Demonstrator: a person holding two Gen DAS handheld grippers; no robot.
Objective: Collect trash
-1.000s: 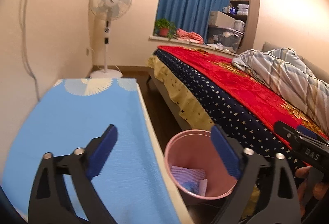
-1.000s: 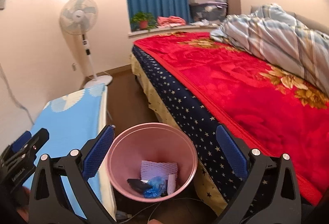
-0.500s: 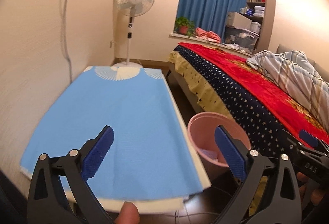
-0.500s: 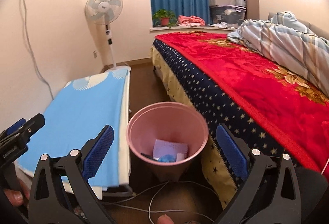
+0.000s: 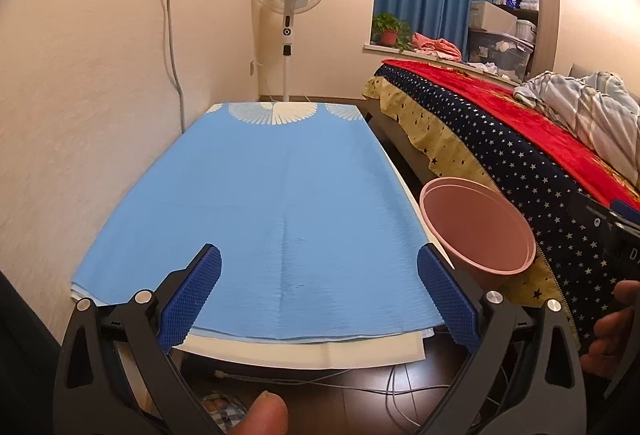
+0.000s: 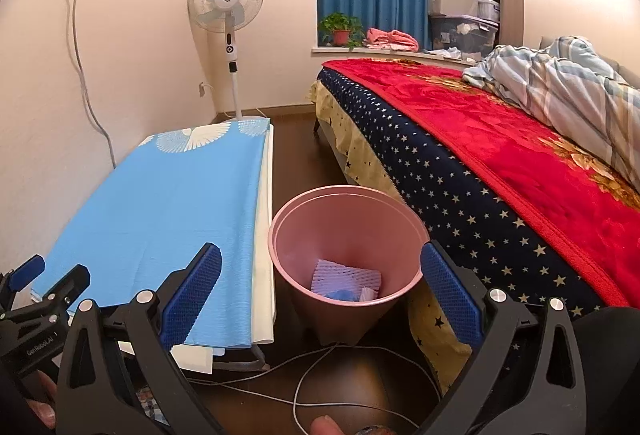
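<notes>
A pink waste bin (image 6: pixel 347 235) stands on the floor between the blue-covered table and the bed. It holds white foam netting (image 6: pixel 344 275), a blue wrapper and a white scrap. In the left wrist view only the bin's (image 5: pixel 478 231) rim and inner wall show. My left gripper (image 5: pixel 319 299) is open and empty, low over the near edge of the blue table cover (image 5: pixel 260 203). My right gripper (image 6: pixel 320 295) is open and empty, back from the bin and facing it. The left gripper also shows at the left edge of the right wrist view (image 6: pixel 32 299).
A bed (image 6: pixel 500 155) with a red blanket and starry skirt fills the right. A standing fan (image 6: pixel 228 19) is at the far wall. White cables (image 6: pixel 320 363) lie on the dark floor by the bin. A wall cable (image 5: pixel 172 15) hangs left of the table.
Both grippers have drawn back and lowered. The bin looks farther off, the whole table cover is in the left view, and both stay open and empty.
</notes>
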